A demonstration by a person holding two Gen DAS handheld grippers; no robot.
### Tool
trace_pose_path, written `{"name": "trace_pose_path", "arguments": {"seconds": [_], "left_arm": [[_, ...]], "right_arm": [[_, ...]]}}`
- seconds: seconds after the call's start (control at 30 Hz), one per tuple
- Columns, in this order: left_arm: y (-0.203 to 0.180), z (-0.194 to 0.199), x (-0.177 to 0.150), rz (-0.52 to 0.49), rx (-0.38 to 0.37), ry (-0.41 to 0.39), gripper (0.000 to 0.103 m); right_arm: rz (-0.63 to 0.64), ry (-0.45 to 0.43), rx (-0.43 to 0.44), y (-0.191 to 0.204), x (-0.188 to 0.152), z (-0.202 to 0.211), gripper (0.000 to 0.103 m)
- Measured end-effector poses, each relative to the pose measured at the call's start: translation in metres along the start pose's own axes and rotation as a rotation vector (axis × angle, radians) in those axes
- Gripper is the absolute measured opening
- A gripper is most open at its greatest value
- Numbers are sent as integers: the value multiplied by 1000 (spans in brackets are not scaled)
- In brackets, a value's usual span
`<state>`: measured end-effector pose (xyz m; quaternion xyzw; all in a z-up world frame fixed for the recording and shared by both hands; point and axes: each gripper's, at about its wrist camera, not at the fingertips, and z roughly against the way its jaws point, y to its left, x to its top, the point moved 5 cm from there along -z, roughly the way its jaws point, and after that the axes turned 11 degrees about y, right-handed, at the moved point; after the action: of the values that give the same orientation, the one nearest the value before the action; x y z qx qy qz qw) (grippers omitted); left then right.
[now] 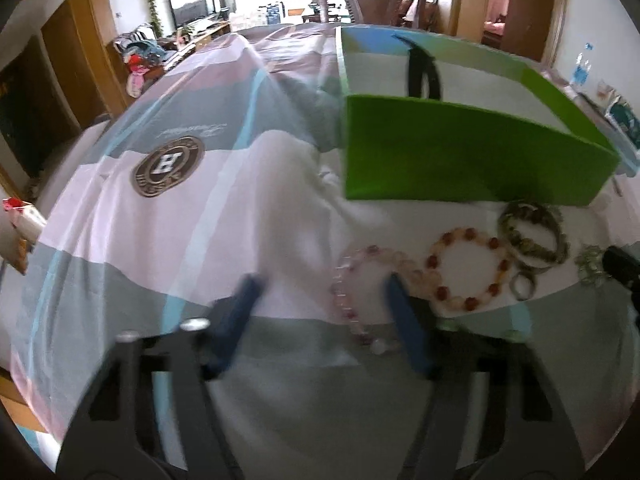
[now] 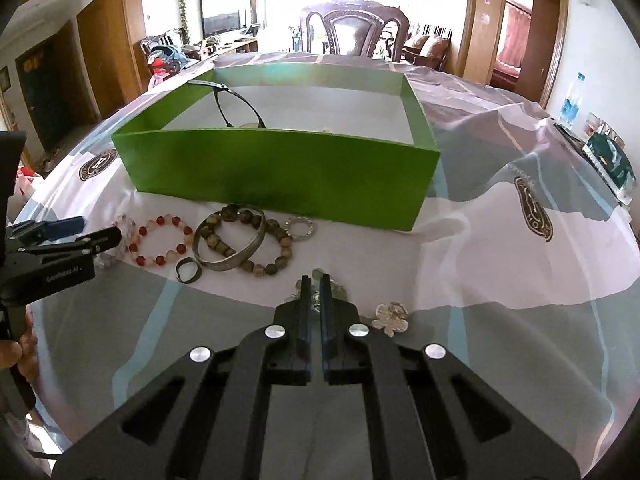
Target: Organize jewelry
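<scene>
A pink bead bracelet (image 1: 352, 292) lies on the striped cloth, its right part between the blue fingers of my left gripper (image 1: 324, 284). The jaws stand apart and the left pad is clear of the beads. Beside it lie a red-and-cream bead bracelet (image 1: 466, 268), a brown bead bracelet (image 2: 276, 240), a silver bangle (image 2: 232, 254), a dark ring (image 2: 187, 270) and a sparkly ring (image 2: 299, 227). My right gripper (image 2: 316, 280) is shut on a small pale green jewellery piece (image 1: 591, 265) on the cloth. Behind stands the green box (image 2: 280, 168), with a black watch (image 2: 236, 100) inside.
A pale flower brooch (image 2: 390, 318) lies just right of the right gripper. The left gripper (image 2: 92, 232) shows at the left edge of the right wrist view, held by a hand (image 2: 20, 356). A water bottle (image 2: 572, 100) and a dark green packet (image 2: 610, 160) stand far right, a wooden chair (image 2: 354, 28) behind the table.
</scene>
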<state>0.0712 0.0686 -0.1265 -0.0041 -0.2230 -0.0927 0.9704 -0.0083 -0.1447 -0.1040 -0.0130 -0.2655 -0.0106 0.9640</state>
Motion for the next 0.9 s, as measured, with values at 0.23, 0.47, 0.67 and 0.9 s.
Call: {"name": "trace_pose_path", "arguments": {"seconds": [0.23, 0.47, 0.67, 0.9], "left_arm": [[-25, 12, -3, -54, -73, -2, 12], [-44, 37, -6, -107, -97, -51, 21], [-29, 22, -1, -76, -36, -23, 63], [-30, 6, -1, -81, -28, 13, 73]], "right_arm": [[14, -20, -2, 6, 4, 5, 4], [7, -24, -1, 4, 4, 7, 4], [-8, -18, -23, -2, 2, 3, 12], [6, -7, -38, 1, 2, -6, 57]]}}
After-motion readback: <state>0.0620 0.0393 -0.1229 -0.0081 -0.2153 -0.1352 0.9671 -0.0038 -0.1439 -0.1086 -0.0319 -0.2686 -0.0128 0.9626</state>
